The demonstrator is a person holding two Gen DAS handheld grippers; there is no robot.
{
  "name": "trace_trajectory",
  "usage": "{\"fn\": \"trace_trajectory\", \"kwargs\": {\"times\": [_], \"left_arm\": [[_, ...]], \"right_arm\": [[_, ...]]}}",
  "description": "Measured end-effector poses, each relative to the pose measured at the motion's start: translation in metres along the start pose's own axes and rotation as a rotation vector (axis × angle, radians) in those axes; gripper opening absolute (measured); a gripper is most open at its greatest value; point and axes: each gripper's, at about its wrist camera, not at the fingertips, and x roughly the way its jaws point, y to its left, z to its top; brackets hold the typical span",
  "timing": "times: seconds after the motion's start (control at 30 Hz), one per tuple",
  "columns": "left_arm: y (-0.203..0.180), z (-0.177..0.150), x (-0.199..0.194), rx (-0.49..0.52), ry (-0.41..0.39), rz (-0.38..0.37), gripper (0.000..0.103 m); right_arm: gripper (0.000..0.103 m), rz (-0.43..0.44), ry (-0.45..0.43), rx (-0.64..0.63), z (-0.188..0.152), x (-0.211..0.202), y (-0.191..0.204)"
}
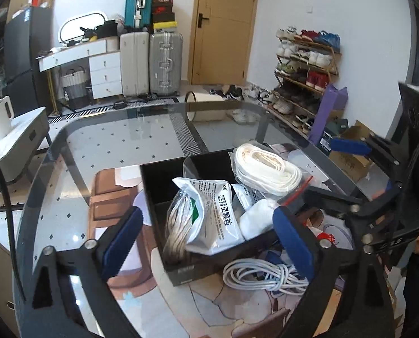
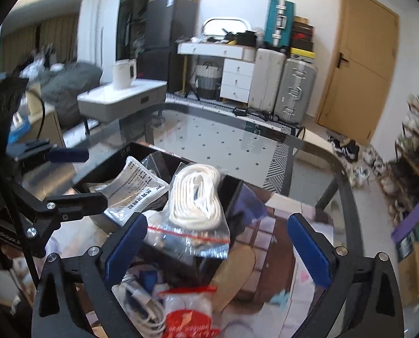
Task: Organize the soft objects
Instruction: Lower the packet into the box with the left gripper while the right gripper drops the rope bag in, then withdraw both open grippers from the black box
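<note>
The rope bag [image 2: 198, 211] leans over the right edge of the black box [image 1: 181, 270], so it may slide out if a finger brushes it. The box holds 1 medicine pouch [image 1: 212, 217], a white cloth [image 1: 255, 219] and this bag. The gray cable [image 1: 262, 276] lies on the glass table [image 1: 111, 140] just beside the box. Left gripper [image 1: 209, 242] and right gripper [image 2: 217, 242] are both spread wide, holding nothing.

Between the left tongs [image 1: 208, 236] sits a glossy black plastic box [image 1: 178, 267] holding a shiny foil-like white pouch [image 1: 209, 214]. Beyond their right finger, white rope [image 1: 265, 169] lies in crinkly clear plastic. Just beneath, a smooth white cable [image 1: 262, 277] rests on the reflective glass tabletop [image 1: 119, 140].
</note>
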Motion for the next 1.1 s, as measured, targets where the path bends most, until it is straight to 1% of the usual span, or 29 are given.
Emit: {"fn": "trace_trajectory", "kwargs": {"times": [0.13, 0.33, 0.47, 0.57, 0.67, 0.8, 1.0, 1.1], "left_arm": [[0.004, -0.008, -0.012, -0.032, -0.014, -0.04, 0.096], [0.005, -0.02, -0.025, -0.037, -0.05, -0.014, 0.097], [0.004, -0.027, -0.03, -0.047, -0.067, 0.001, 0.098], [0.003, -0.035, -0.032, -0.051, -0.065, 0.013, 0.098], [0.004, -0.038, -0.035, -0.062, -0.076, 0.017, 0.098], [0.005, -0.045, -0.035, -0.086, -0.078, 0.019, 0.098], [0.001, -0.054, -0.029, -0.081, -0.052, 0.033, 0.098], [-0.003, -0.057, -0.027, -0.071, -0.043, 0.028, 0.098]], "right_arm": [[0.102, 0.007, -0.011, 0.089, -0.014, -0.02, -0.01], [0.102, 0.006, -0.007, 0.121, -0.033, -0.038, -0.012], [0.102, 0.009, 0.013, 0.115, -0.044, -0.038, -0.01], [0.102, 0.012, 0.023, 0.103, -0.051, -0.036, -0.009], [0.102, 0.025, 0.029, 0.099, -0.057, -0.034, -0.009], [0.102, 0.016, 0.051, 0.082, -0.06, -0.031, -0.009], [0.102, 0.018, 0.101, 0.105, -0.068, -0.025, -0.015], [0.102, 0.018, 0.12, 0.116, -0.071, -0.02, -0.016]]}}
